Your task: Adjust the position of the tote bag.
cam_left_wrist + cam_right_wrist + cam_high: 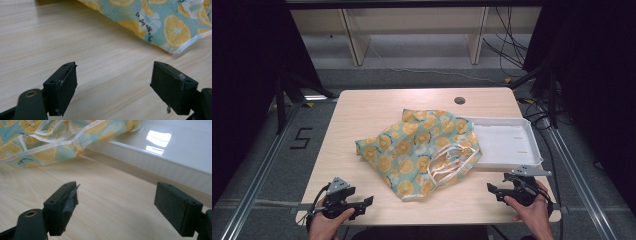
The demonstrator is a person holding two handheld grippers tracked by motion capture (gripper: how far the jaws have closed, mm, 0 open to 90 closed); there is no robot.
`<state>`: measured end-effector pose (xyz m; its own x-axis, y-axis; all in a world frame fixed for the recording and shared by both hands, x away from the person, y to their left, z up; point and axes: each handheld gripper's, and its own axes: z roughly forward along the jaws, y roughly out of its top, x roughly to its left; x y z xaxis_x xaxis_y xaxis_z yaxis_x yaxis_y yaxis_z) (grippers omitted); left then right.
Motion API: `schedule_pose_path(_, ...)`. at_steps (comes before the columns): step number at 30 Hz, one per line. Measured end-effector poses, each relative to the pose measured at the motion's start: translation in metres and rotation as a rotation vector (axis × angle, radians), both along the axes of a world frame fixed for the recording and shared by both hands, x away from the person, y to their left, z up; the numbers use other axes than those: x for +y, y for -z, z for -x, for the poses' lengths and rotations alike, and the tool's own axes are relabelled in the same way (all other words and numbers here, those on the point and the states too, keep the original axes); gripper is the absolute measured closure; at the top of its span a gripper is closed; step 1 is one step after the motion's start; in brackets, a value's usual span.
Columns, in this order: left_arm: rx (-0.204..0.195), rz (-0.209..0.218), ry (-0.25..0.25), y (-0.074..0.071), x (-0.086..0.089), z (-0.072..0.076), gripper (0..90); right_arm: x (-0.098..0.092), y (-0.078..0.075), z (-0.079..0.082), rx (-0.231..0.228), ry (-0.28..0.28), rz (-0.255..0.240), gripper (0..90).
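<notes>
A crumpled cloth bag (pixel 419 150) with orange slices printed on pale blue lies in the middle of the wooden table, its right edge draped over a white tray (pixel 512 145). White straps (pixel 451 165) lie on top of the cloth (pixel 47 137). My left gripper (pixel 364 204) rests near the table's front left edge, open and empty, with the cloth's corner (pixel 172 30) ahead of it. My right gripper (pixel 493 191) sits at the front right, open and empty, just before the tray's wall (pixel 160 162).
A round cable hole (pixel 459 100) marks the table's far side. Bare wood (pixel 357 115) spreads left of the cloth and along the front edge. Metal rails (pixel 257 175) and shelving legs stand beyond the table.
</notes>
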<state>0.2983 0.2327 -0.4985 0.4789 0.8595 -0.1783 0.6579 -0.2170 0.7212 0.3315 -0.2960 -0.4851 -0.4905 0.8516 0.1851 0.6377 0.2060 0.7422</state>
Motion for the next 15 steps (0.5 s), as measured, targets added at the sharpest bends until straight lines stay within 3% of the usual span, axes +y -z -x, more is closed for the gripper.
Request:
schedule_pose_path(2, 0.006, -0.002, 0.0, -0.001, 0.0, 0.0, 21.1, -0.001, 0.0, 0.0, -0.009, -0.001, 0.006, 19.8)
schedule_pose_path(3, -0.001, -0.012, 0.012, -0.001, 0.0, 0.0, 21.2, -0.003, 0.0, -0.002, -0.038, -0.017, 0.027, 19.8)
schedule_pose_path(4, -0.011, 0.007, 0.001, -0.001, -0.002, 0.001, 21.4, -0.002, 0.001, -0.001, -0.034, -0.004, 0.016, 19.8)
schedule_pose_path(15, -0.021, -0.012, 0.062, -0.003, -0.018, 0.005, 22.5, 0.0, 0.001, -0.001, -0.003, 0.004, 0.015, 20.1)
